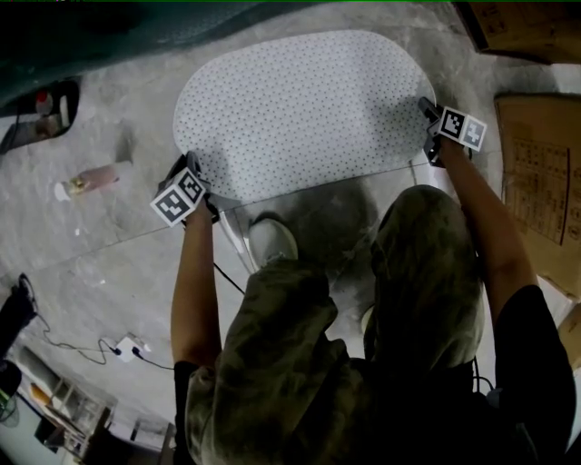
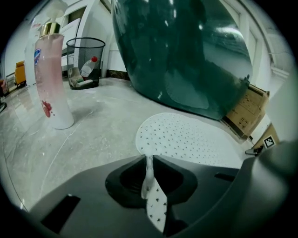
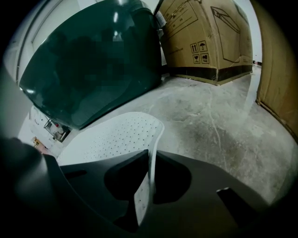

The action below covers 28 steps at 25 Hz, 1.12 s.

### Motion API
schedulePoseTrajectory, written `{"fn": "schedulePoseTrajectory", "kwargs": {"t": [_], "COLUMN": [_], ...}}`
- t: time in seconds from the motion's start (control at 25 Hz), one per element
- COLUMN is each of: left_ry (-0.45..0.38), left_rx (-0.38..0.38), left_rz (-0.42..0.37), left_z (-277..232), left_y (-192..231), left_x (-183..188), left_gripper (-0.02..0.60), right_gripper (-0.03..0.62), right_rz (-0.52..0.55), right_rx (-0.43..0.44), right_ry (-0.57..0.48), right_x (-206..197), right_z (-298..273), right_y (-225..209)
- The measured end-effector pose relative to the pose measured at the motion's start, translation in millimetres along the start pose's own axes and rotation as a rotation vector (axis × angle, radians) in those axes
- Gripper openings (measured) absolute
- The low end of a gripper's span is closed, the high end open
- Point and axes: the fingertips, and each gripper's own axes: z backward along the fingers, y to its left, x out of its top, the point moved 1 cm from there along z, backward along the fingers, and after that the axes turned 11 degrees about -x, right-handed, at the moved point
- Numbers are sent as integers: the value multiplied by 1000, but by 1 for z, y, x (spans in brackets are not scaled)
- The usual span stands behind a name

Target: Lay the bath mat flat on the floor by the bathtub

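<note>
Bath mat (image 1: 304,113) lies spread on the floor just beside the tub (image 1: 136,27). Your left gripper (image 2: 149,160) clamps its near left edge, right gripper (image 3: 150,155) its near right edge. Release one side first and that lifted edge may curl, fold under or skew.

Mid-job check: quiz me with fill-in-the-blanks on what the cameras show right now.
The left gripper and right gripper are both clamped on the ____.
The bathtub beyond it is dark ____.
The pink bottle stands ____ on the floor.
The box in the right gripper view is made of ____.
Missing: bath mat; green; upright; cardboard.
</note>
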Motion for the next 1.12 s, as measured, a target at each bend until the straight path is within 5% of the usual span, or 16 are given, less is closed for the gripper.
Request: {"fn": "schedulePoseTrajectory", "kwargs": {"t": [0.24, 0.44, 0.96, 1.12], "left_ry": [6, 1, -27, -96], "left_rx": [12, 0, -11, 10], "left_rz": [13, 4, -88, -97], "left_z": [-1, -1, 1, 15], "left_y": [-1, -3, 0, 3], "left_x": [-3, -2, 1, 2], "left_gripper": [57, 67, 113, 158], "right_gripper": [37, 35, 40, 121], "right_rz": [-27, -167, -94, -55], "right_rx": [13, -24, -75, -135], "right_ry": [-31, 2, 53, 36], "right_x": [11, 7, -1, -5], "right_z": [-8, -8, 2, -2], "right_y": [0, -6, -3, -20]}}
